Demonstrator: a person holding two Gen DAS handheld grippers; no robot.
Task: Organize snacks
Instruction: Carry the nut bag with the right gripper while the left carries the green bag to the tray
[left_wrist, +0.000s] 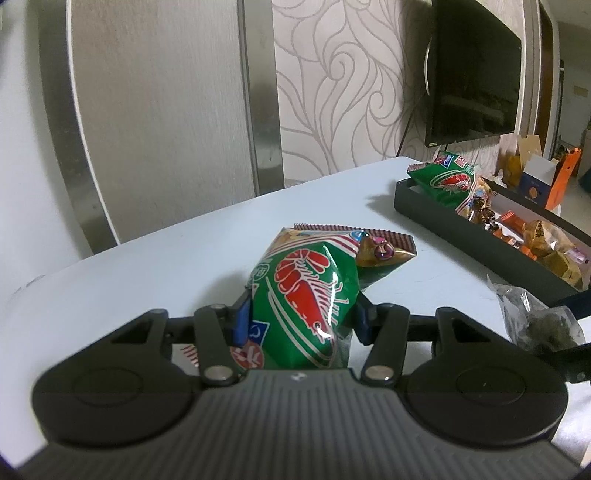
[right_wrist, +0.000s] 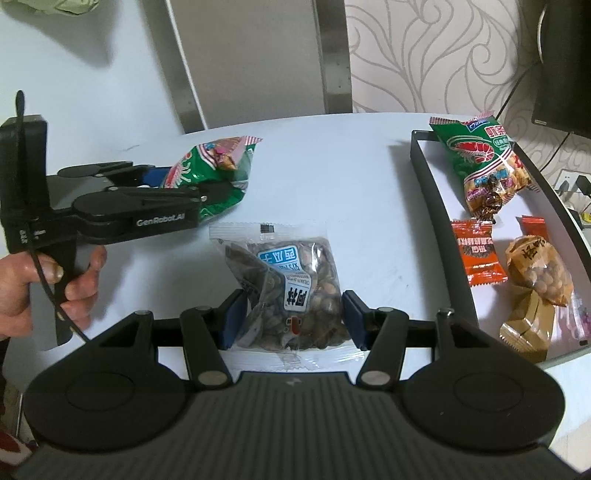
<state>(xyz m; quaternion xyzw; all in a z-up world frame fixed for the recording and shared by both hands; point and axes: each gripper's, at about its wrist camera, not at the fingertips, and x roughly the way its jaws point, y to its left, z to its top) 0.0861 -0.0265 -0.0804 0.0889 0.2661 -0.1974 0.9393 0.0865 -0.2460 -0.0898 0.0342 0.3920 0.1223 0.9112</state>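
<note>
A green prawn cracker bag (left_wrist: 306, 295) sits between the blue pads of my left gripper (left_wrist: 301, 314), which is shut on it just above the white table. In the right wrist view the same bag (right_wrist: 218, 173) sticks out past the left gripper (right_wrist: 192, 184). My right gripper (right_wrist: 291, 317) is shut on a clear bag of seeds (right_wrist: 291, 280), pads against both its sides. At the right stands a black tray (right_wrist: 432, 184) with a white floor. It holds a second green prawn bag (right_wrist: 476, 151), an orange packet (right_wrist: 480, 254) and a bag of nuts (right_wrist: 535, 273).
A hand (right_wrist: 55, 280) grips the left gripper's handle. The white table (right_wrist: 351, 177) ends at a curved back edge against the patterned wall. A dark screen (left_wrist: 472, 70) hangs on the wall above the tray (left_wrist: 443, 218). Cardboard boxes (left_wrist: 535, 177) stand beyond it.
</note>
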